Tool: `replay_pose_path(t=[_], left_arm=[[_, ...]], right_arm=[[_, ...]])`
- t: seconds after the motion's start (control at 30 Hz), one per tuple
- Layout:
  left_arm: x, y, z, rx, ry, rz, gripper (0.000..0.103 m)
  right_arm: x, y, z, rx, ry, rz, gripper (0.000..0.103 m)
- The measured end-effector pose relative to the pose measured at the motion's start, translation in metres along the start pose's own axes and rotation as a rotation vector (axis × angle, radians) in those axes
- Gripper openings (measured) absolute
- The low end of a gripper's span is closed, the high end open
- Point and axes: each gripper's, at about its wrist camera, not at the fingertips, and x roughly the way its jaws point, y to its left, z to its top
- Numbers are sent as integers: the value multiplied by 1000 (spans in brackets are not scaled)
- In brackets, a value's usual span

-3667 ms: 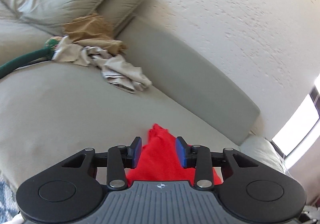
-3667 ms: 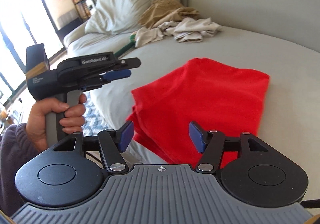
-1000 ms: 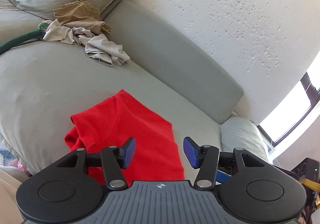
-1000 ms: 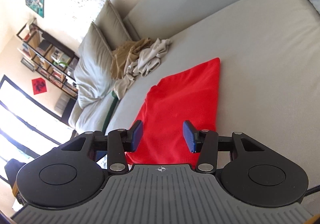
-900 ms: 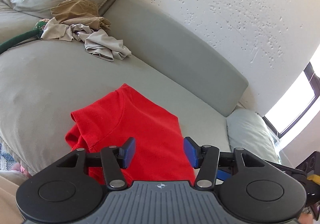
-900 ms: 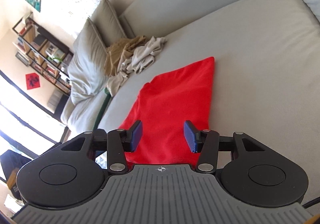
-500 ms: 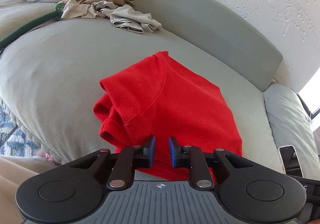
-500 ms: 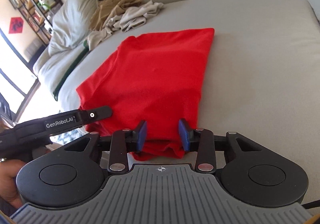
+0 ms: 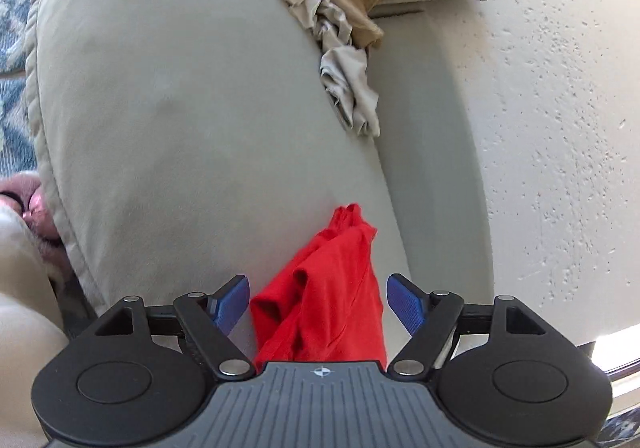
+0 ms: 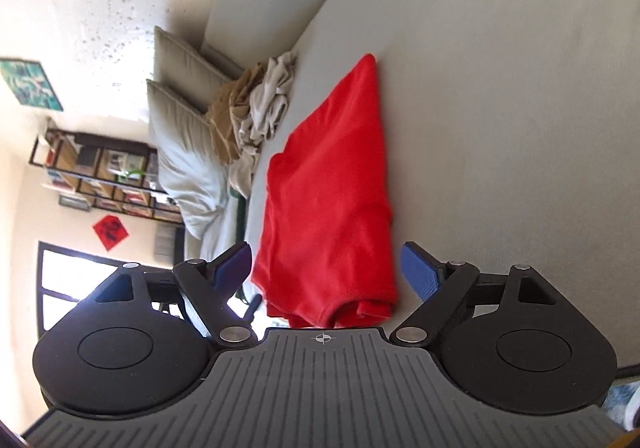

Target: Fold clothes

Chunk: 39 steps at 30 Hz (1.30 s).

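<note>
1. Half a second ago both sets of jaws were nearly shut at the near edge of the red shirt (image 10: 328, 207); now both are opening and the pads stand clear of the cloth.
2. The left gripper (image 9: 318, 302) has the shirt's bunched end between its open jaws, not pinched.
3. The right gripper (image 10: 328, 268) is likewise wide, with the folded hem of the shirt lying between the pads and touching neither.
4. Both views have also rolled since then, so the sofa (image 10: 500, 87) now appears tilted.
5. My reading: a fold has just been laid down and let go, so this garment is close to done.
6. The shirt lies folded on the sofa seat, near its front edge, well apart from the backrest.
7. A heap of unfolded beige clothes (image 9: 340, 27) sits at the far end of the seat, against the cushions (image 10: 180, 87); it likely comes next.
8. No basket, box or other container is visible; a bookshelf (image 10: 100, 175) stands against the wall, its contents too small to tell.
</note>
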Motion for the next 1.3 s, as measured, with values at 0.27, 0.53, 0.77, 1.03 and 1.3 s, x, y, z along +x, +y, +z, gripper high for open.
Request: replay_pose_path(t=[0.27, 0.53, 0.77, 1.03, 1.3], left_arm=[[21, -1, -20, 56, 176, 5, 73], [29, -14, -31, 135, 133, 48, 75], [41, -22, -34, 156, 158, 42, 73], [71, -42, -22, 145, 216, -4, 73], [99, -48, -24, 149, 242, 0, 72]], right_arm=[[20, -3, -1, -27, 22, -58, 82], [25, -2, 0, -46, 23, -49, 82], [26, -5, 4, -28, 17, -41, 80], [60, -1, 38, -100, 17, -86, 67], [120, 3, 78, -113, 84, -60, 60]])
